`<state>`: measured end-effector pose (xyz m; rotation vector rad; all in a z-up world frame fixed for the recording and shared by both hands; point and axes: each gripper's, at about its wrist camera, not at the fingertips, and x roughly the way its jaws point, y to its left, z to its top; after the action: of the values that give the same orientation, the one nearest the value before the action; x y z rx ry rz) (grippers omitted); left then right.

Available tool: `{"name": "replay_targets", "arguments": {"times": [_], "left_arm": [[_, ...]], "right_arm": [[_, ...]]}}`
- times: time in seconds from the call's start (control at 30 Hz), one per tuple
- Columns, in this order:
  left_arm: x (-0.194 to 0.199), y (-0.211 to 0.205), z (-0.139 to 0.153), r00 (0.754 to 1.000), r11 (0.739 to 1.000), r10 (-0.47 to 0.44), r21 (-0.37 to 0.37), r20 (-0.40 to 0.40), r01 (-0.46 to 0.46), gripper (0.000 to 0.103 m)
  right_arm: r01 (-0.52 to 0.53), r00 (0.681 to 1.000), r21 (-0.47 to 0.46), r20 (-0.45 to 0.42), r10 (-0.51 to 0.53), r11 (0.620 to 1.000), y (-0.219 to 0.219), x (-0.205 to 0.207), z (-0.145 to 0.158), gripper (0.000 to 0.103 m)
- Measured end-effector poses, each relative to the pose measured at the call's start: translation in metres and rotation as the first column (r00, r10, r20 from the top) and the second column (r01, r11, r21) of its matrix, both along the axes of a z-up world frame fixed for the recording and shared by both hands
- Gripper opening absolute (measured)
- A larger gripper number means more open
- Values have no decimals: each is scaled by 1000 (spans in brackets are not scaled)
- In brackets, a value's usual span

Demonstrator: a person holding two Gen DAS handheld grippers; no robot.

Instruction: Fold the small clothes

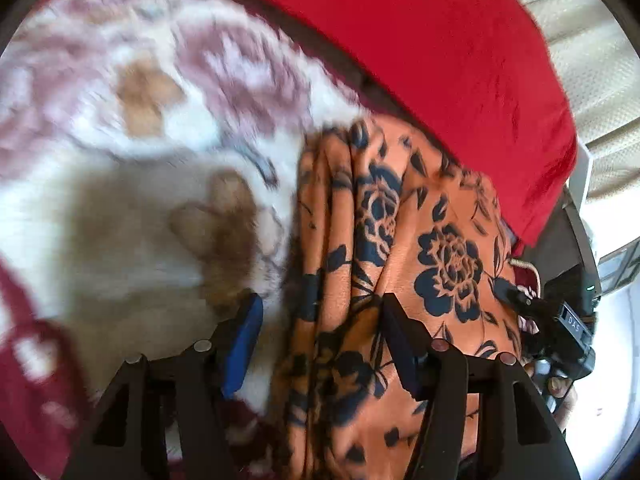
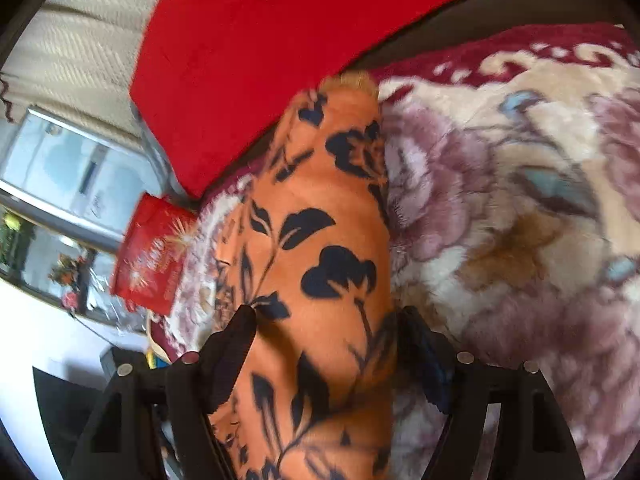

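orange floral-print fabric garment (image 1: 400,240) bunched lengthwise on plush flower-patterned blanket (image 1: 132,216). my left gripper (image 1: 320,320) spread wide over its edge; right gripper (image 2: 324,324) spread too, straddling cloth. i'd pinch both ends evenly, pull taut before folding.

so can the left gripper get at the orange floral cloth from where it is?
Probably yes: the left gripper stands open with the orange floral cloth already bunched between its fingers, and nothing lies in between.
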<state>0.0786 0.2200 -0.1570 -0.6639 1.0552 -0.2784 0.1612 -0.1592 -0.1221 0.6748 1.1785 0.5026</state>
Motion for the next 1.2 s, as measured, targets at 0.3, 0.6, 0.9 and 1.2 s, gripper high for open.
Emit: {"name": "replay_targets", "arguments": {"times": [0.3, 0.6, 0.9, 1.2], "left_arm": [[5, -27, 55, 982, 999, -19, -31, 186, 25, 20], [33, -70, 30, 997, 990, 7, 138, 72, -17, 78], [47, -83, 11, 993, 993, -115, 26, 29, 114, 22], [67, -141, 111, 945, 981, -177, 121, 274, 149, 20]], "right_arm": [[-73, 965, -215, 231, 123, 974, 29, -5, 86, 31], [156, 987, 2, -35, -156, 988, -80, -4, -13, 60], [64, 998, 53, 17, -65, 996, -52, 4, -15, 65], [15, 962, -173, 270, 33, 985, -37, 12, 102, 34]]}}
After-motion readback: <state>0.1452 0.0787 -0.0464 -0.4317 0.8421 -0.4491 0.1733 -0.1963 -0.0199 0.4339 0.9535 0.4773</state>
